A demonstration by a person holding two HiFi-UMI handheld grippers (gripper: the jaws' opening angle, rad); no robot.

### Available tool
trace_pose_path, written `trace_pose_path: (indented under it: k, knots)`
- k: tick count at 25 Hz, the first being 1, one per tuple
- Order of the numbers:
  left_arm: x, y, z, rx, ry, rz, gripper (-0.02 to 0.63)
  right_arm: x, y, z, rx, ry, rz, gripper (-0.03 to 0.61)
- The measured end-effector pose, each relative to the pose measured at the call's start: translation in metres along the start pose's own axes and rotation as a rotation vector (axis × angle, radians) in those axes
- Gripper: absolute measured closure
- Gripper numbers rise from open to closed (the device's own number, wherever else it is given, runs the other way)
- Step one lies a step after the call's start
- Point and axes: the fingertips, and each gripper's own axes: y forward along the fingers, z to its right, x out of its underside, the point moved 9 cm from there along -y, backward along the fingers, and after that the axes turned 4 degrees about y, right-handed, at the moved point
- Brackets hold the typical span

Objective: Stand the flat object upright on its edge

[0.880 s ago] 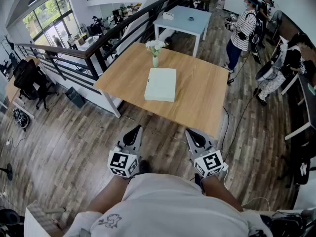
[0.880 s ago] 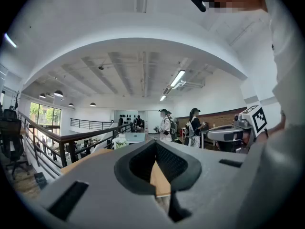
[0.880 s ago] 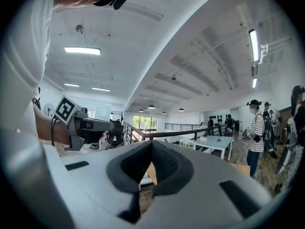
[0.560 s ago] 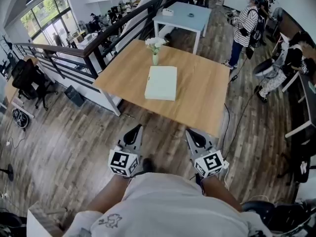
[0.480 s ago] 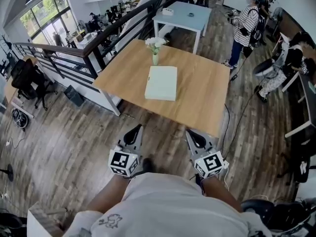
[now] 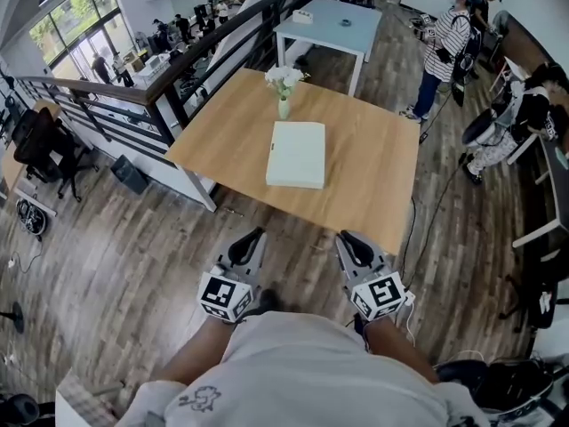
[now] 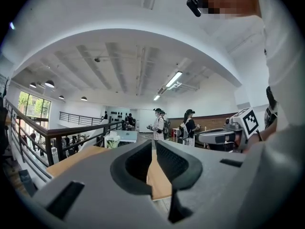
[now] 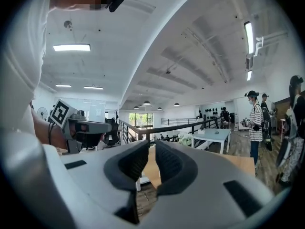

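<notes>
A pale green flat object [image 6: 296,154] lies flat in the middle of a wooden table [image 6: 373,176]. Just behind it stands a small vase of white flowers [image 6: 284,92]. Both grippers hang over the floor, short of the table's near edge. My left gripper [image 6: 252,239] and right gripper [image 6: 348,240] point toward the table, side by side. In the left gripper view the left gripper [image 7: 153,146] is shut and empty. The right gripper [image 8: 151,146] shows its jaws close together, with nothing between them.
A dark railing [image 6: 178,69] runs along the table's left side. A light blue table [image 6: 329,20] stands farther back. People [image 6: 449,38] stand at the right, one [image 6: 524,114] by a desk. Plank floor [image 6: 293,229] separates me from the wooden table.
The table and flat object have shifted slightly down and right in the head view. Both grippers keep their place in front of me, shut.
</notes>
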Motion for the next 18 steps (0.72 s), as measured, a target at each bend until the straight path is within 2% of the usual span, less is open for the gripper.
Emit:
trace_pose_path:
  k: [3, 7, 18]
  knots:
    - [0.005, 0.008, -0.025, 0.022, -0.011, -0.013, 0.552, 0.002, 0.027, -0.001, 0.019, 0.022, -0.010, 0.475]
    - [0.004, 0.018, -0.063, 0.053, -0.013, -0.024, 0.524, -0.003, 0.064, -0.006, 0.032, 0.040, -0.014, 0.422]
    - [0.012, 0.023, -0.133, 0.124, -0.028, -0.050, 0.462, -0.004, 0.136, -0.037, 0.044, 0.058, -0.027, 0.364]
